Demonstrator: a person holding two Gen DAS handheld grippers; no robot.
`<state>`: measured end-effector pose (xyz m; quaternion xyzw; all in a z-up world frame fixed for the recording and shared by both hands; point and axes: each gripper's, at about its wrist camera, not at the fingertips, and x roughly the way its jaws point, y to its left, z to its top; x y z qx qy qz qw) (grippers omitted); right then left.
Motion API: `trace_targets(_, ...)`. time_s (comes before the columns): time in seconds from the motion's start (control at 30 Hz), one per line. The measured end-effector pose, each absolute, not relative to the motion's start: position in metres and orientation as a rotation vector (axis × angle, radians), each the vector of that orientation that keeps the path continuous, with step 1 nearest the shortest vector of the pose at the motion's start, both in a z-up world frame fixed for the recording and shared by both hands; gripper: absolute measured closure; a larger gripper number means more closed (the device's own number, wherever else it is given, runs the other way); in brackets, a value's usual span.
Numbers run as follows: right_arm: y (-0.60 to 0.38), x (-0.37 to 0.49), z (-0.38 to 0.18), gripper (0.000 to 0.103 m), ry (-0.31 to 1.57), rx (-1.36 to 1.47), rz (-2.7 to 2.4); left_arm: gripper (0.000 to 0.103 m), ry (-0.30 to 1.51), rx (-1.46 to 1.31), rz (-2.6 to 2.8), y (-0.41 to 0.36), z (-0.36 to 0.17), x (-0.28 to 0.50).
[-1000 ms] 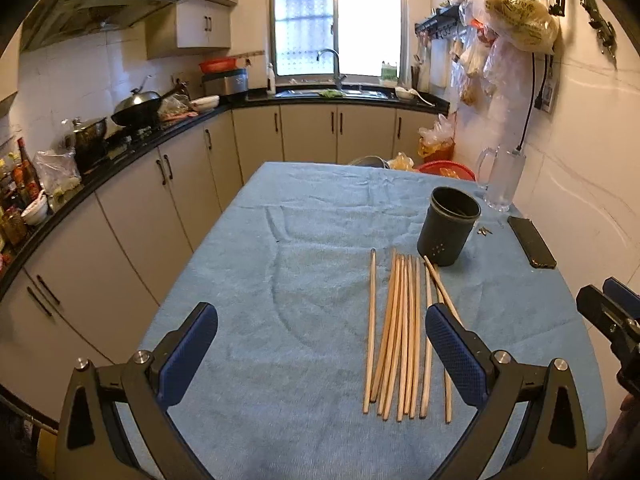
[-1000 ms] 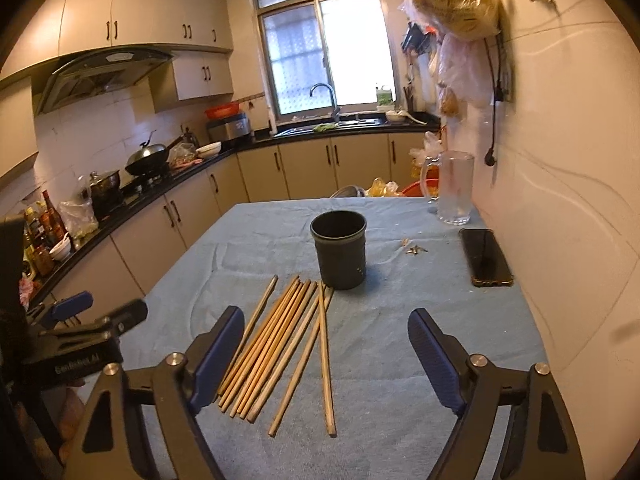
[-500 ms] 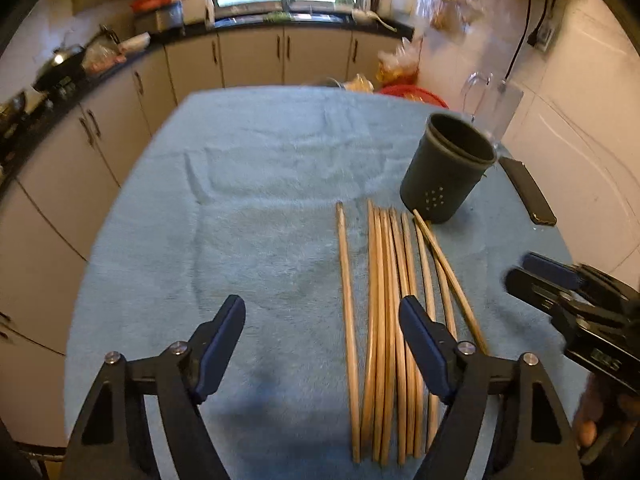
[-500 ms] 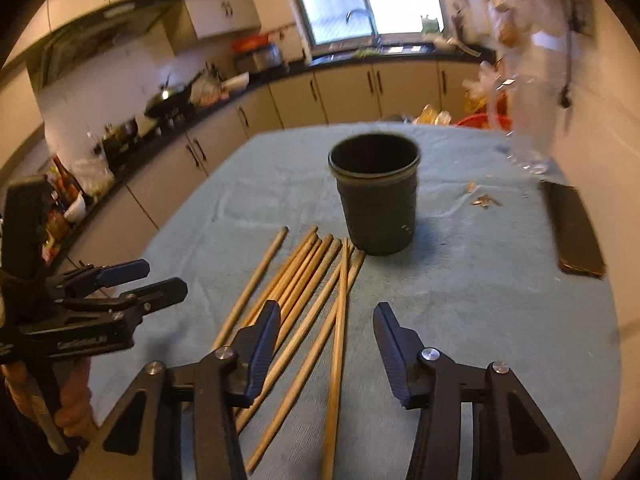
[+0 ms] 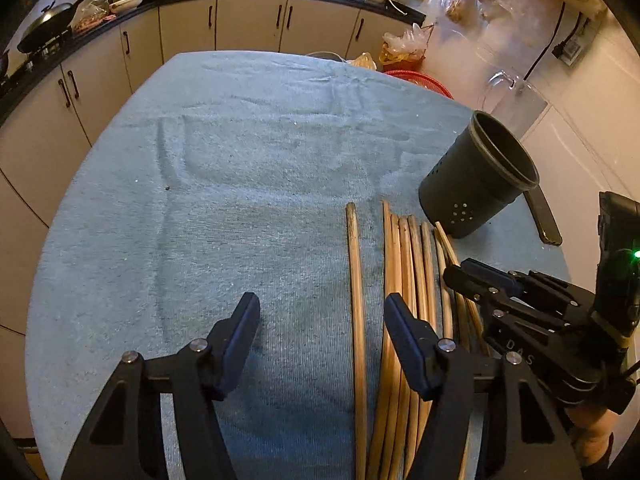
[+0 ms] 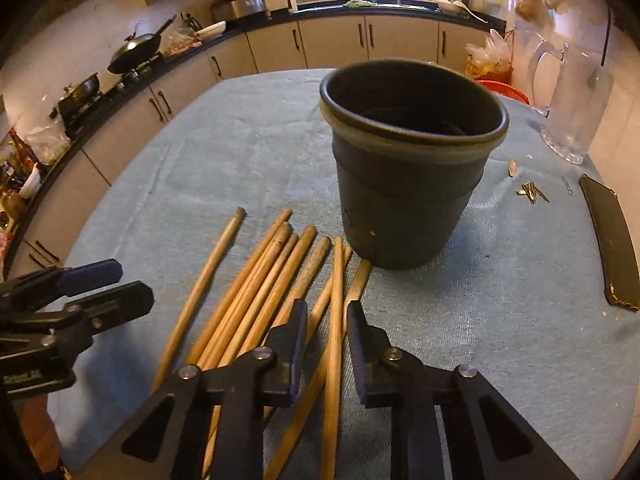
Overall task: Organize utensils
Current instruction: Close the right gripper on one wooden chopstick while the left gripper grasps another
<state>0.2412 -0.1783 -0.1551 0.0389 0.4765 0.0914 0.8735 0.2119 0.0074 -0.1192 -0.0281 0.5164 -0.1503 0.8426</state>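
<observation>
R gripper [image 6: 327, 316] low over the chopstick bundle [image 6: 276, 280], jaws narrowed w/ a small gap, straddling 1 chopstick [image 6: 334, 320] that lies on top of the others; pads not clearly touching it, so not a confirmed pinch. L gripper [image 5: 320, 320] also low, jaws spread wide, 1 separate chopstick [image 5: 357, 300] lying between them, its R finger [image 5: 404, 332] over the edge of the bundle; no contact visible.

Chopsticks: approx 9 total, wooden, all flat on the blue towel-covered table [image 5: 240, 200], roughly parallel, 1 apart on the L side, rest bunched, a couple crossing at the R edge. Exact count unclear where they overlap.

Just beyond the far tips: 1 dark cylindrical holder [image 6: 408, 160], upright, open top, small holes near the base; nearest tips are right beside it.

Further R on the table: 1 black phone [image 6: 610, 240], flat; a few small metal bits [image 6: 532, 192]; 1 clear glass pitcher [image 6: 572, 108], upright.

Far: cabinets and dark counter [image 6: 280, 16] w/ 1 wok [image 6: 136, 46], sink under the window.
</observation>
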Motion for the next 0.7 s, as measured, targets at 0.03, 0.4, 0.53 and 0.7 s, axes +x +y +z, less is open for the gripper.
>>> trace_targets(0.03, -0.178, 0.242, -0.156, 0.084, 0.995, 0.078, 0.187, 0.037, 1.098, -0.062, -0.322, 0.007, -0.12, 0.214)
trace_targets(0.4, -0.226, 0.226, -0.159, 0.095, 0.99, 0.269, 0.171, 0.054, 1.159, -0.032, -0.353, -0.023, -0.129, 0.242)
trace_targets(0.53, -0.241, 0.216, -0.162, 0.095, 0.977, 0.298, 0.138, 0.063, 1.185, -0.01, -0.338, -0.037, -0.135, 0.261)
trace_targets(0.7, -0.254, 0.215, -0.17, 0.095, 0.996, 0.304, 0.118, 0.078, 1.218, 0.069, -0.255, -0.054, -0.143, 0.28)
